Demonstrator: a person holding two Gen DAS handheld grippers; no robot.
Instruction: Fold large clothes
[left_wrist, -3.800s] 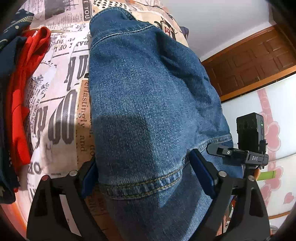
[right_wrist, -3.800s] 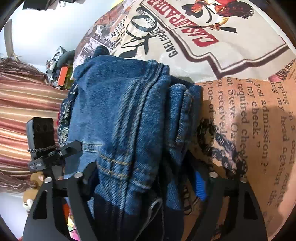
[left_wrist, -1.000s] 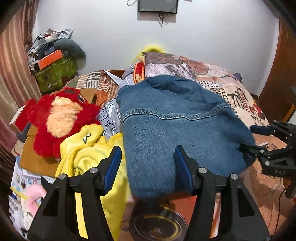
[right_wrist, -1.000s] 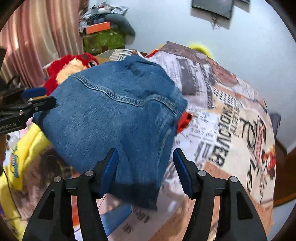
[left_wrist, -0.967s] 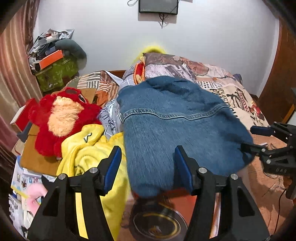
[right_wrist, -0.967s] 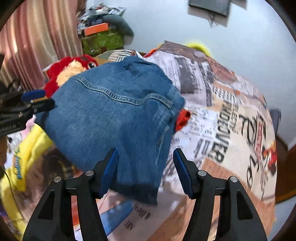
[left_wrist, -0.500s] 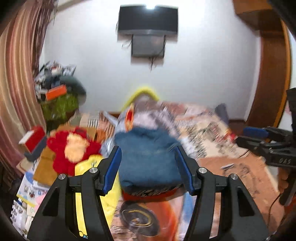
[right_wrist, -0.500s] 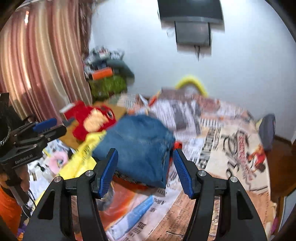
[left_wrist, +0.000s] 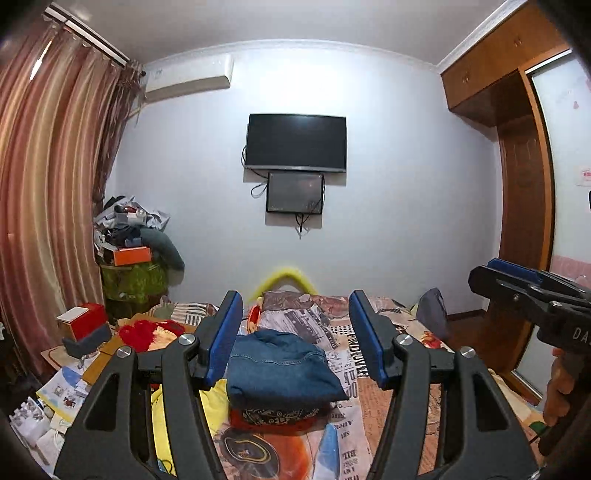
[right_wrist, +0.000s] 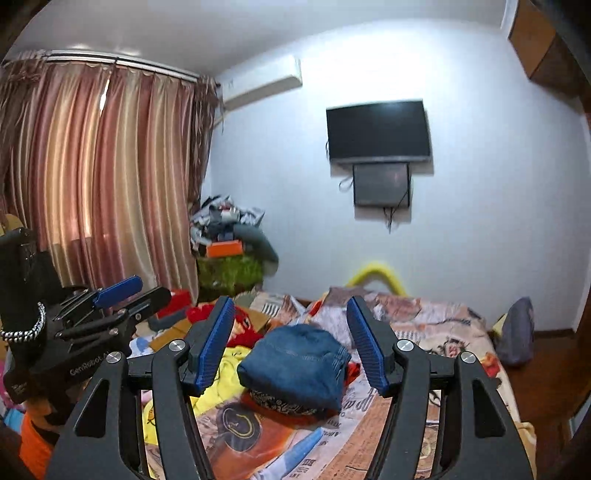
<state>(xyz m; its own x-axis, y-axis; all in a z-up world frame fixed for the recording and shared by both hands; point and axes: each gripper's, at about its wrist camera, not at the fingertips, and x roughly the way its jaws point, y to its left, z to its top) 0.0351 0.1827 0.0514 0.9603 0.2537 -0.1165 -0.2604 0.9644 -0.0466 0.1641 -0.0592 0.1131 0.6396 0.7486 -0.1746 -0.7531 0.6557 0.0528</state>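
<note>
**Folded jeans jacket sits on the bed, both grabbers held up in the air**

On the far left hang long striped curtains (left_wrist: 44, 206). Next to them is a messy pile of boxes and bags (left_wrist: 129, 254) in the corner. A red fluffy toy (left_wrist: 142, 334) lies low beside the bed, and a yellow cloth (right_wrist: 225, 373) is spread near it.

In the middle, the folded blue denim garment (left_wrist: 277, 365) rests on top of a red and black piece of clothing (left_wrist: 273, 415). Both lie on the bed (left_wrist: 369, 398), which has a cover printed like old newspapers. Above, a black TV (left_wrist: 296, 143) hangs on the white wall.

The left gripper (left_wrist: 296, 334) is up in the air, well away from the denim. Its blue pads stand apart and nothing is between them. The right gripper (right_wrist: 291, 341) is the same: pads apart, holding nothing. Its jaws have just been opening a little more.

On the right, a grey pillow (left_wrist: 432, 314) leans at the bed's far edge, near a brown wooden wardrobe (left_wrist: 517, 184).
</note>
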